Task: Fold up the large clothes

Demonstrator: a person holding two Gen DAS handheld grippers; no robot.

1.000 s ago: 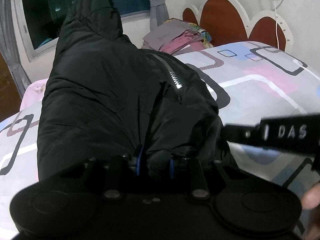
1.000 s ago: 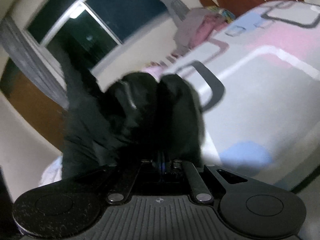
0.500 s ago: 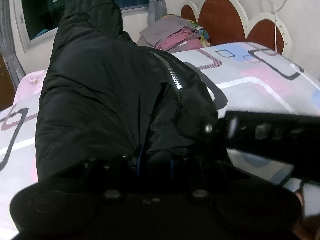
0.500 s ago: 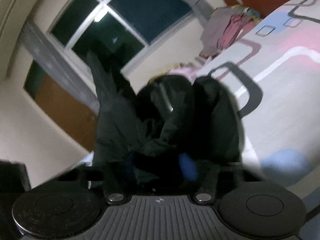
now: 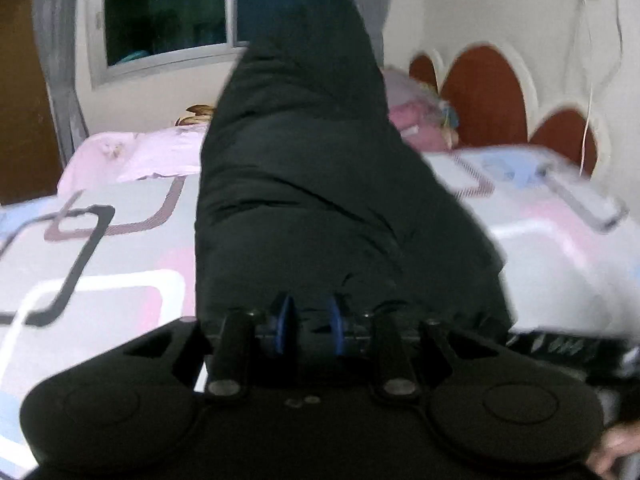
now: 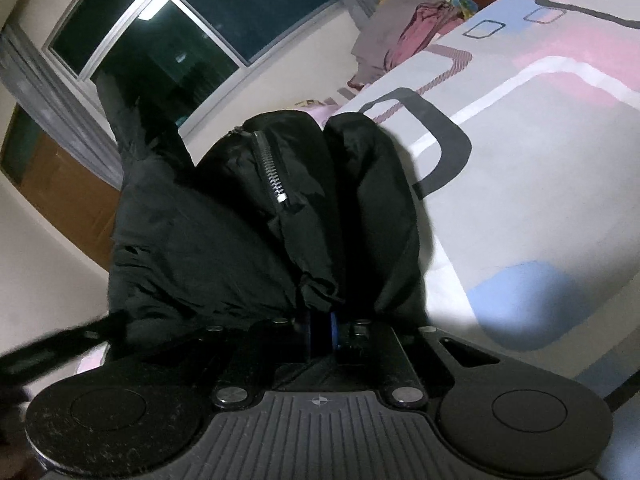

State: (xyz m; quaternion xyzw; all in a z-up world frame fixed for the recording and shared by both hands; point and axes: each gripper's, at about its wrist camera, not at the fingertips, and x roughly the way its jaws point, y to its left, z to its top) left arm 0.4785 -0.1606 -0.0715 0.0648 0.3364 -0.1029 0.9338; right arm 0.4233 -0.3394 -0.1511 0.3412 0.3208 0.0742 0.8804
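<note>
A black puffer jacket rises from my left gripper toward the window, part of it lifted off the bed. The left jaws are closing, blue pads pinching its hem. In the right wrist view the jacket bunches into folds, its silver zipper on top. My right gripper is closing on a fold beside the zipper, pads nearly together with fabric between them. The right gripper's body shows low on the right in the left wrist view. The left gripper is a dark blur at the right wrist view's left edge.
The bed's patterned sheet spreads on both sides of the jacket. A pile of folded clothes lies by the brown headboard. A pink pillow sits under the window. A hand shows at the bottom right.
The left gripper has moved and lifted the jacket, and the zipper has left its view. The right jaws opened briefly, then closed again on a fold by the zipper.
</note>
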